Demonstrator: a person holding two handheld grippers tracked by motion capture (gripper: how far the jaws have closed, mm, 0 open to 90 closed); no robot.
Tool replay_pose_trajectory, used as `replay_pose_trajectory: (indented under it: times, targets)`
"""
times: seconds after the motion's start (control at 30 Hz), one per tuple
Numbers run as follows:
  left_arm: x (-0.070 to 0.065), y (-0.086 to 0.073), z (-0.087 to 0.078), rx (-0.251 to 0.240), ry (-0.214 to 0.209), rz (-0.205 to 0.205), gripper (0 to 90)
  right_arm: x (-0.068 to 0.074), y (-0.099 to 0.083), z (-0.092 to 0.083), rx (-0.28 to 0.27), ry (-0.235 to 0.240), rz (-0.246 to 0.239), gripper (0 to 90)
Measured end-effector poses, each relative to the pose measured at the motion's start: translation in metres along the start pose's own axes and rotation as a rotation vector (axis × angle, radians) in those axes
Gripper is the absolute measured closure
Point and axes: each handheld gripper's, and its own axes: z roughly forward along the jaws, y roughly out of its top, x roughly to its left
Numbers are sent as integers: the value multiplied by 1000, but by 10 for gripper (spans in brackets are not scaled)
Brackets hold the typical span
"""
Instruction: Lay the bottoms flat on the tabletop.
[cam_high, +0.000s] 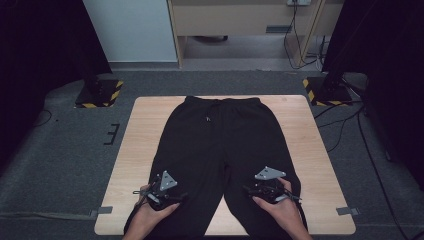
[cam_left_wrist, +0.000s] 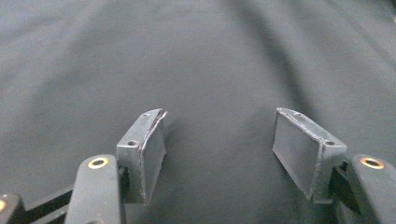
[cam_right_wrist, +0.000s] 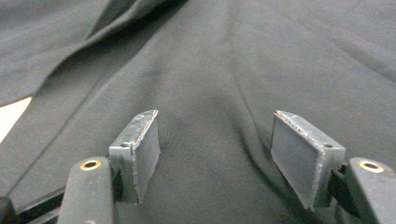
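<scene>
Black trousers are laid flat on the table, waistband at 12 o'clock. Left gripper and right gripper are poised over the legs, jaws spread, nothing pinched. Likely pre-grasp; fabric must be pinched next.

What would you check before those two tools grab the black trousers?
1. Trousers lie flat on the table, waistband at the far end: ok.
2. Left tool open over the fabric: ok.
3. Right tool open over the fabric: ok.
4. One tool over each leg: ok.
5. Pads touching the cloth: cannot tell.
6. Leg cuffs at the near edge: cannot tell, hidden by the hands.
</scene>
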Motion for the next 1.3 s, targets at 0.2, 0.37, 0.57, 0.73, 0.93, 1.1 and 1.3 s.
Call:
replay_pose_trajectory:
  times: [0.2,0.37,0.57,0.73,0.93,1.1,1.3]
  targets:
    - [-6,4,2,16,-24,24,280,2,4,0,13,24,-9,309]
    - [8,17,-11,-16,3,63,205,-16,11,-18,-33,11,19,266]
    - [47,26,-36,-62,67,16,109,-49,8,-38,-47,-33,49,136]
    - [99,21,-49,-51,109,-47,69,-94,-12,-57,-30,-106,133,108]
    - [133,5,-43,-10,153,-116,63,-130,-29,-61,-14,-126,243,140]
    - [151,-3,-32,37,193,-146,63,-152,-33,-59,-6,-160,291,141]
    - [176,-2,-21,41,242,-213,63,-184,-27,-51,-26,-227,358,139]
